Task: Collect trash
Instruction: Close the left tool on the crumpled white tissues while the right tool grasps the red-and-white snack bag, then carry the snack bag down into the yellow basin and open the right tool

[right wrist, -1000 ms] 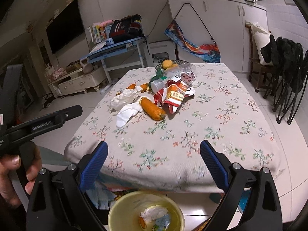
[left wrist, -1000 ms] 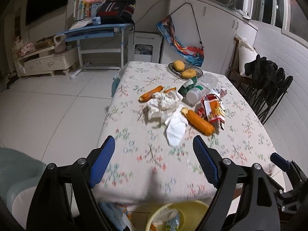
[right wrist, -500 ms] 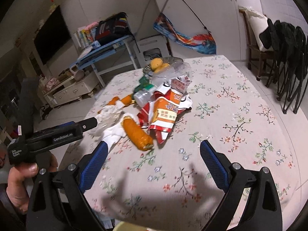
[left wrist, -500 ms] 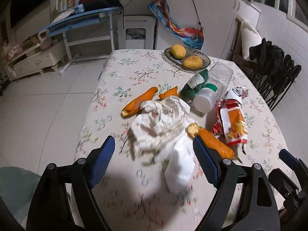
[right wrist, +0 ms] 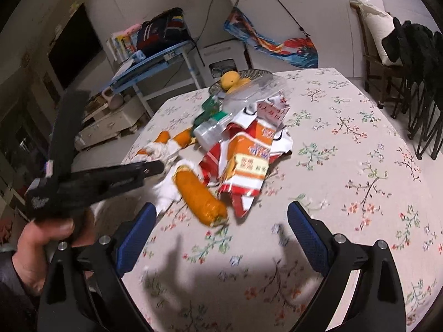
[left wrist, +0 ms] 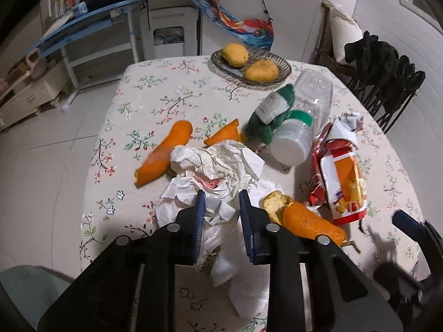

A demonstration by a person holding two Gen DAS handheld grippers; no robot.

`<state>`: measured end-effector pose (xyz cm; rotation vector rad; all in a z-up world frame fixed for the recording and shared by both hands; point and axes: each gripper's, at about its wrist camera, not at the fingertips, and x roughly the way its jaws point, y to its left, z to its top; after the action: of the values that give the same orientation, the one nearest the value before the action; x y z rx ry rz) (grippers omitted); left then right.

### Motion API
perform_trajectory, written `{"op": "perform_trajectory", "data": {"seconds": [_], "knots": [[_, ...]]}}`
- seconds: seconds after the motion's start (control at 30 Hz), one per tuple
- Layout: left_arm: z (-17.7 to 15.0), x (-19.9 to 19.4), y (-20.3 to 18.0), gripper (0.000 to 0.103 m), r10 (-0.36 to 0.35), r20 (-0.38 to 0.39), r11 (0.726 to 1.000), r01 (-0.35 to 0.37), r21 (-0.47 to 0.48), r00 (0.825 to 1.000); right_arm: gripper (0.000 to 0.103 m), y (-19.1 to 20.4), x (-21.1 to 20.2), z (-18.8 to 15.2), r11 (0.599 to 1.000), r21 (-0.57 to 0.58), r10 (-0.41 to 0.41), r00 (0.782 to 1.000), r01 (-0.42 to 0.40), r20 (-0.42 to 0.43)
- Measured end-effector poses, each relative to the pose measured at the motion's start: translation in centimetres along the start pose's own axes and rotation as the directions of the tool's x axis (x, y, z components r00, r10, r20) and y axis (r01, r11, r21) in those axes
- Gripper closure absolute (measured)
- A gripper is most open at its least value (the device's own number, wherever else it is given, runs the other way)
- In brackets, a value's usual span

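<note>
Trash lies in a heap on the floral table (left wrist: 144,88). My left gripper (left wrist: 220,207) is shut on the crumpled white tissue (left wrist: 218,166) at the heap's near side. Around it lie orange peels (left wrist: 163,152), a near peel (left wrist: 307,221), a red-orange snack bag (left wrist: 343,182), a clear plastic bottle (left wrist: 307,116) and a green wrapper (left wrist: 268,121). My right gripper (right wrist: 218,221) is open and empty, low over the table just before the near peel (right wrist: 199,191) and the snack bag (right wrist: 246,163). The left gripper's body (right wrist: 91,179) shows in the right wrist view.
A dish with two mangoes (left wrist: 250,65) stands at the table's far side. A blue desk (left wrist: 91,25) and white cabinets stand beyond. Black folding chairs (left wrist: 387,72) stand to the right of the table.
Both grippers moved forward from the table's near edge over the heap. The left jaws closed on the white tissue. The yellow bin below is out of view.
</note>
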<state>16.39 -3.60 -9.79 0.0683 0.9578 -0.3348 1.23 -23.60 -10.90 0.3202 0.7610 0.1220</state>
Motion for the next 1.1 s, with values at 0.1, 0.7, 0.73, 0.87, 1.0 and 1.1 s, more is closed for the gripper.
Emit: {"op": "perform_trajectory", "data": {"seconds": [0.1, 0.7, 0.73, 0.87, 1.0, 1.1], "knots": [[0.6, -2.0, 0.4, 0.08, -0.021, 0.044, 1.0, 0.022, -0.011, 0.999, 0.011, -0.4, 0.6, 1.0, 1.0, 0.021, 0.0, 1.0, -0.001, 0.014], [0.9, -7.7, 2.6, 0.08, -0.05, 0.19, 0.993, 0.069, -0.092, 0.98, 0.071, -2.2, 4.3, 3.1, 0.995, 0.1, 0.031, 0.997, -0.023, -0.074], [0.7, -8.2, 2.4, 0.08, -0.048, 0.206, 0.994, 0.067, -0.086, 0.977, 0.071, -2.3, 3.5, 3.1, 0.994, 0.106, 0.035, 0.998, -0.029, -0.057], [-0.6, -9.7, 2.1, 0.08, -0.047, 0.235, 0.993, 0.071, -0.096, 0.971, 0.071, -3.2, 0.6, 3.1, 0.99, 0.131, 0.046, 0.999, -0.046, 0.008], [-2.5, -10.9, 1.9, 0.08, -0.046, 0.25, 0.99, 0.077, -0.116, 0.967, 0.071, -3.5, -2.5, 2.1, 0.988, 0.141, 0.056, 0.997, -0.062, 0.044], [-4.0, -11.8, 1.4, 0.08, -0.047, 0.257, 0.989, 0.081, -0.124, 0.965, 0.071, -3.1, -4.1, 1.2, 0.988, 0.134, 0.064, 0.996, -0.071, 0.056]]}}
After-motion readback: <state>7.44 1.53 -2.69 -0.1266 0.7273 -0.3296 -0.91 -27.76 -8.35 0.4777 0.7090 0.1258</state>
